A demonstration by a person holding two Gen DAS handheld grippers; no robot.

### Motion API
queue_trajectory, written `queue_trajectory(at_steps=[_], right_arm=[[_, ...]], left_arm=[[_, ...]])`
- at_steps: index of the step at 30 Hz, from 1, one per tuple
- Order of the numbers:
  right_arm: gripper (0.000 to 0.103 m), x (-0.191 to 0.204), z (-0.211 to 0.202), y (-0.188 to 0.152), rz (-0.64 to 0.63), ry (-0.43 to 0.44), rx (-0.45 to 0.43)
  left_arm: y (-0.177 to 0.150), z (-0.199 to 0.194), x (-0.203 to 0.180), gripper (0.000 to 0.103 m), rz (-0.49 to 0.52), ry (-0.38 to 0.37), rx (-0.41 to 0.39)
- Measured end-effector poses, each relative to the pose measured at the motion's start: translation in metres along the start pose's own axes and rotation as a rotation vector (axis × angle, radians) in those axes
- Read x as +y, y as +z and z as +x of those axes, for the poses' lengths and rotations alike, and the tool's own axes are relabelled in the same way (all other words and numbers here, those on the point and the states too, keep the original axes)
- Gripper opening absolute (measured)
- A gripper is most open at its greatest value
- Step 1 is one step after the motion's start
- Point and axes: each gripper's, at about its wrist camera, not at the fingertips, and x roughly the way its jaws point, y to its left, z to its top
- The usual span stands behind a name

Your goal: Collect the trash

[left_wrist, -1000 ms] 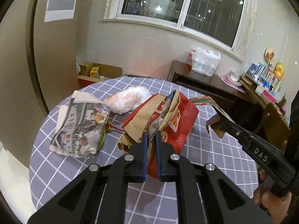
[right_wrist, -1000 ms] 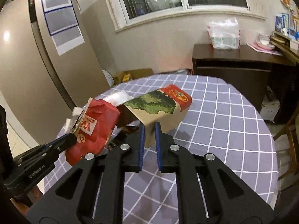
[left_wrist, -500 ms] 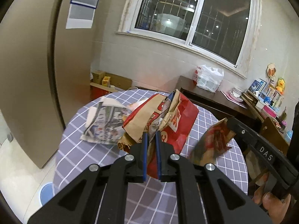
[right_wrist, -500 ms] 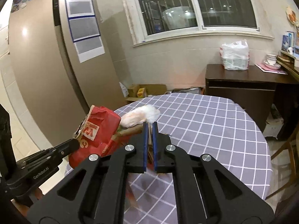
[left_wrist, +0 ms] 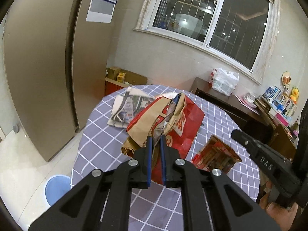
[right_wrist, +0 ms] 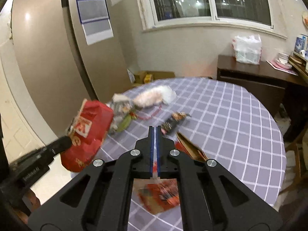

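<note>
So far two pieces are off the table and the rest is waiting. Furthest to the left, down on the floor below and left of my left gripper (left_wrist: 155, 140), stands a round pale-blue plastic bucket (left_wrist: 57, 188). I take it for the bin, though nothing shows what is in it.

My left gripper is pressed together on the crumpled red-and-brown paper bag (left_wrist: 184, 123). The bag hangs in front of the fingers, clear of the round table with its grey checked cloth (right_wrist: 231, 115).

Beyond that bag, a folded newspaper (left_wrist: 125, 109) lies flat on the cloth. Ahead of my right gripper (right_wrist: 154, 132) are a greenish scrap (right_wrist: 126, 122), a white-and-pink crumpled plastic bag (right_wrist: 156, 96) and a small dark snack wrapper (right_wrist: 173, 121), all untouched.

My right gripper is squeezed nearly flat. It looks to be pinching a thin edge of the flattened red-printed cardboard packet (right_wrist: 159, 196), which dangles under the fingers, blurred.

By my reckoning I am about a third through. Both held pieces need dropping into the bin, then four more need picking up.
</note>
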Motion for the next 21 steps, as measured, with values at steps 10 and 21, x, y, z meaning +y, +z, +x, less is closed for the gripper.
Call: queue_trajectory(at_steps=[10, 21], right_arm=[[0.064, -0.049, 0.002, -0.033, 0.039, -0.160, 0.031], [0.024, -0.064, 0.050, -0.041, 0.043, -0.067, 0.197]], left_arm=[[-0.015, 0.024, -0.020, 0.007, 0.026, -0.013, 0.047], [-0.018, 0.039, -0.030, 0.007, 0.045, 0.005, 0.067]])
